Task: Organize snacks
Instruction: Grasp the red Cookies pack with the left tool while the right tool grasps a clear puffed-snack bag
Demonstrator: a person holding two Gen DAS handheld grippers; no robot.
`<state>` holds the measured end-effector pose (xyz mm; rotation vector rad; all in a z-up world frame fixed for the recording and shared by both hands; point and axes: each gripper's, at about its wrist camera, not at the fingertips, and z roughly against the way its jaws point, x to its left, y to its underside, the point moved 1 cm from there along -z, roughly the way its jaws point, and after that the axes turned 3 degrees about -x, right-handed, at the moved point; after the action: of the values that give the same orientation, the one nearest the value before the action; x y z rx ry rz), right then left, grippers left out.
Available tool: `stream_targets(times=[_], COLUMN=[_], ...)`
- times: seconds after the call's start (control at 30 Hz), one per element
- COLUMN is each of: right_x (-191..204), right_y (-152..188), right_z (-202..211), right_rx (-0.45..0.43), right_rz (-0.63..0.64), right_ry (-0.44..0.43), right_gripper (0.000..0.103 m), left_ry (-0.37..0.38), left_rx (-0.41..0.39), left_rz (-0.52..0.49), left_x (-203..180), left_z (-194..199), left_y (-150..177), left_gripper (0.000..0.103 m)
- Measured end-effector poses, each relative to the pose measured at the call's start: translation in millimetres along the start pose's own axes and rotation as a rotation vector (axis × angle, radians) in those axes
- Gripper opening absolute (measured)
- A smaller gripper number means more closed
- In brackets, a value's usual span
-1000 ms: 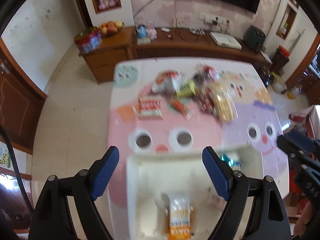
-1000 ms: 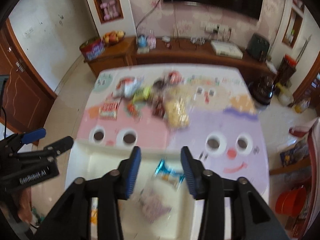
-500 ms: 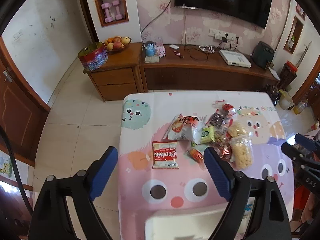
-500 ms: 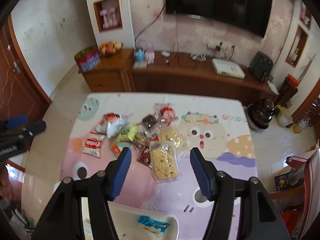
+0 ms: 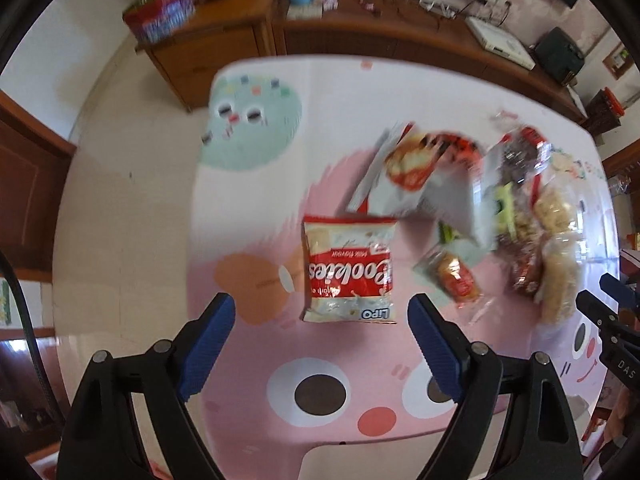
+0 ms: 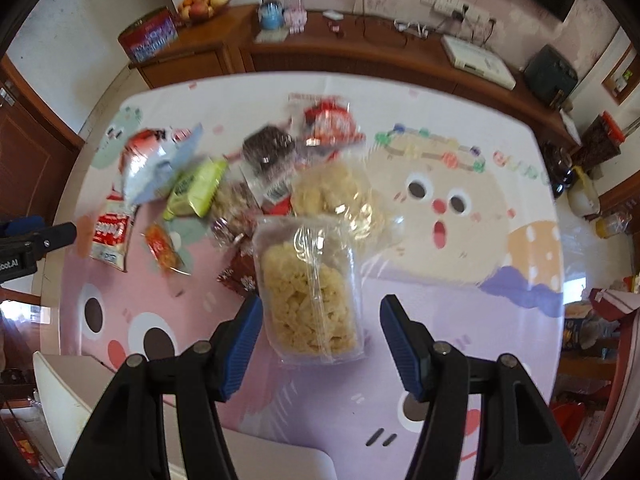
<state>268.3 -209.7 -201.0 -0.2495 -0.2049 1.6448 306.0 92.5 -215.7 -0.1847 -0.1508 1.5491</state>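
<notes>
A red and white cookies packet (image 5: 349,270) lies on the cartoon-print table, just ahead of my open, empty left gripper (image 5: 322,344); it also shows in the right wrist view (image 6: 112,236). A clear bag of yellow crisps (image 6: 310,292) lies between the open fingers of my empty right gripper (image 6: 322,340). A heap of other snacks sits beyond: a silver bag (image 5: 420,176), a green packet (image 6: 198,192), a small orange packet (image 5: 452,276), dark packets (image 6: 268,152).
The rim of a white tray shows at the near table edge (image 6: 72,392) and in the left wrist view (image 5: 380,456). A wooden sideboard (image 6: 360,48) with a fruit bowl and a tin stands past the table. Tiled floor lies to the left.
Both grippers have moved forward and down from above the tray to the snack heap. The left now hovers by the cookies packet, the right straddles the crisps bag.
</notes>
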Motion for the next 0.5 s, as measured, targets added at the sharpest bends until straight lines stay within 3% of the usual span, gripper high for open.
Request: stream_targets(times=[0.3, 0.5], right_x=[2.7, 15.0], right_y=[-2.7, -6.4], right_z=[-37.3, -50.5], right_rx=[0.104, 0.141], right_rz=[-0.002, 0.042], right_ry=[-0.027, 0.025], right_gripper=[0.061, 0.063], left_ry=[0.019, 0.016], left_rx=[0.108, 0.167], left_rz=[0.023, 0.050], left_x=[-7.9, -11.0], left_z=[-53.1, -74.1], left_y=[-5.8, -9.1], left_gripper=[0.087, 0.082])
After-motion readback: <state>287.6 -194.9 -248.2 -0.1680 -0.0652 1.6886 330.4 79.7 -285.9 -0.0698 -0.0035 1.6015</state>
